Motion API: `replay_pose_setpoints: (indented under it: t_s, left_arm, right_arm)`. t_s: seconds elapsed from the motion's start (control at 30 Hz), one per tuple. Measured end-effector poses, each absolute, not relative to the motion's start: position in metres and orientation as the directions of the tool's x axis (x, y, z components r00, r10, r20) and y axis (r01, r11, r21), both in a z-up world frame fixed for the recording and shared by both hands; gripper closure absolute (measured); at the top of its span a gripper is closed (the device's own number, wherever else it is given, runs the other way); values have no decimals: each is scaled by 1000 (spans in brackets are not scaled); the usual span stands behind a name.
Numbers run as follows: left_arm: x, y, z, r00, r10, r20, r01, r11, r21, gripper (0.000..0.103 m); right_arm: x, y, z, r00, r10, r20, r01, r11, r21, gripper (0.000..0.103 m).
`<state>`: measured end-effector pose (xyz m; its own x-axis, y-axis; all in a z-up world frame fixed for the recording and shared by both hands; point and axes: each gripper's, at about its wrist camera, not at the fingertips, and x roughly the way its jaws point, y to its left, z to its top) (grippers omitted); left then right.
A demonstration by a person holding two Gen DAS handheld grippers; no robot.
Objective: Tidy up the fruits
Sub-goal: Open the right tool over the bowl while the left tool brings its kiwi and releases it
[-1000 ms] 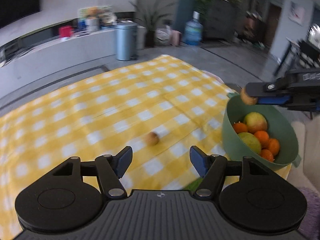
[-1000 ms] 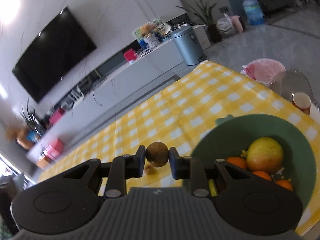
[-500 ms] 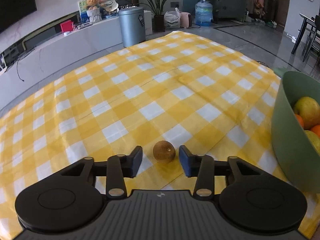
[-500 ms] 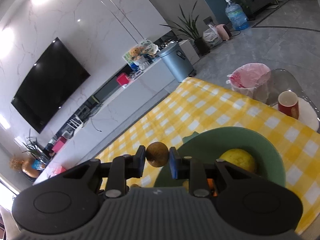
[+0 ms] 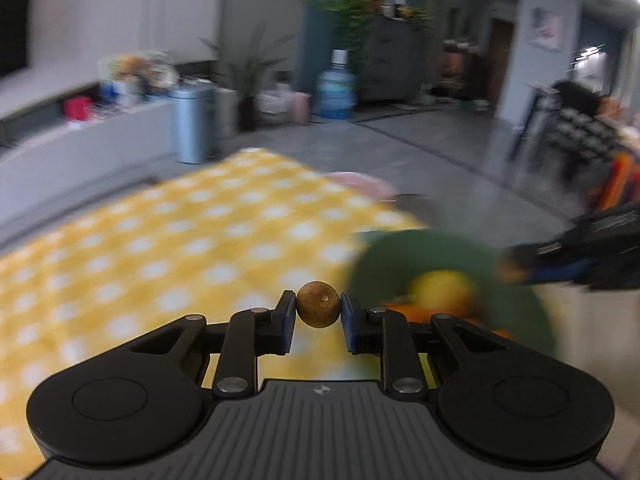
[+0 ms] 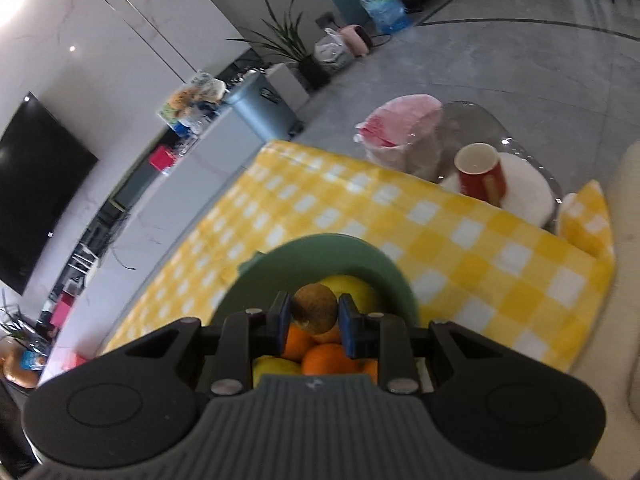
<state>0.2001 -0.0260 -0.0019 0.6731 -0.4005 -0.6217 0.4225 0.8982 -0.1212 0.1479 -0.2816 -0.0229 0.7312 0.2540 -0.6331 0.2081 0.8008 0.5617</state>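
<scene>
Each gripper clamps one small brown fruit at the green bowl.

Left wrist view: the left gripper (image 5: 318, 312) pinches a small brown fruit (image 5: 318, 309) between both pads, lifted over the yellow checked cloth (image 5: 160, 256) beside the blurred green bowl (image 5: 380, 256). Right wrist view: the right gripper (image 6: 314, 314) squeezes another brown fruit (image 6: 314, 313) directly above the bowl (image 6: 320, 250), over oranges (image 6: 324, 360) and a yellow fruit (image 6: 354, 290).
</scene>
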Motion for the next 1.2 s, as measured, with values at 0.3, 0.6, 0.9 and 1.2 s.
replay_pose_setpoints:
  t_s: [0.3,0.6,0.9,1.2]
  left_arm:
    - [203,-66,-12,545,-532,-648,478,832,-282,77]
    - [216,-90,-10,596,-491,-635,478,853,-210,76]
    - [239,-97,1,653,-426,-626,438,887,-147,64]
    - [200,-48,28,749,-344,-566,309,937,-161,27]
  right_arm:
    - [144,-285,-24,702,240,-670,224,819,528,47]
    - [143,-295,-29,717,259,-648,245,776,581,40]
    - [150,-286,-34,695,269,-667,240,787,568,40]
    - [146,-284,-25,715,317,-623,180,778,603,44]
